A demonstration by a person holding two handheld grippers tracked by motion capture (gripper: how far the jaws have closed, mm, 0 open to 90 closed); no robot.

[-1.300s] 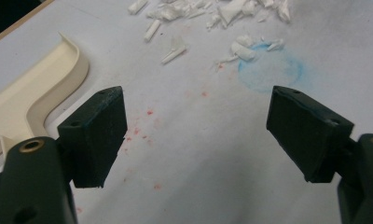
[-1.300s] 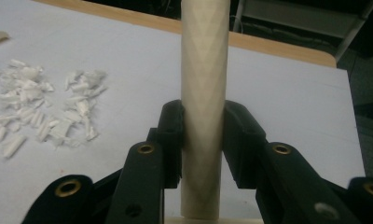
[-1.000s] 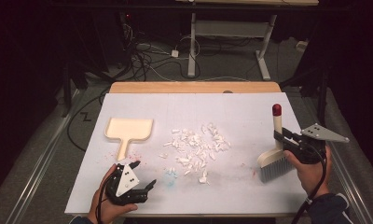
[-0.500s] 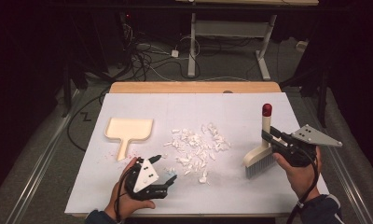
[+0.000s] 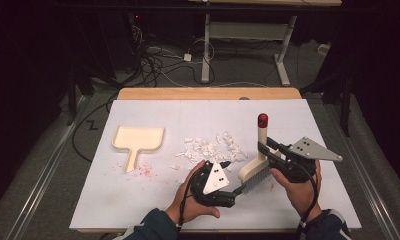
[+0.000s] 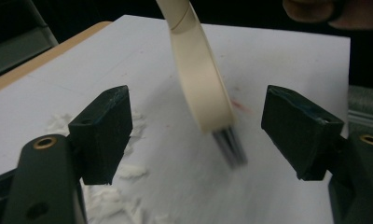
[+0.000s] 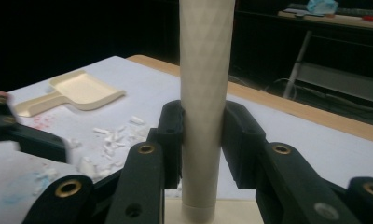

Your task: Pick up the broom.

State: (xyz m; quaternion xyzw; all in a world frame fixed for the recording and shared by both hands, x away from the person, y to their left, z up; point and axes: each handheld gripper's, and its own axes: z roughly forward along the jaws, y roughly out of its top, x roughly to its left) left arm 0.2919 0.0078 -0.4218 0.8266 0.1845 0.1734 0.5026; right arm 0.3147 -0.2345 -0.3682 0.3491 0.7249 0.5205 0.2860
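Right tongs (image 7: pixel 201 135) pinching brush (image 5: pixel 260 150) handle, left tongs (image 6: pixel 201 126) spread – beside bristles; white scraps (image 5: pixel 210 147) nearby

Looking along the left tongs (image 6: pixel 194 140), jaws standing wide apart above the white tabletop (image 6: pixel 287 60). Hanging between them, touching neither, a cream brush (image 6: pixel 198 79) tilting down to blurred dark bristles. Lying by the left jaw, white scraps (image 6: pixel 124 172); showing at the top right corner, part of a hand (image 6: pixel 334 11).
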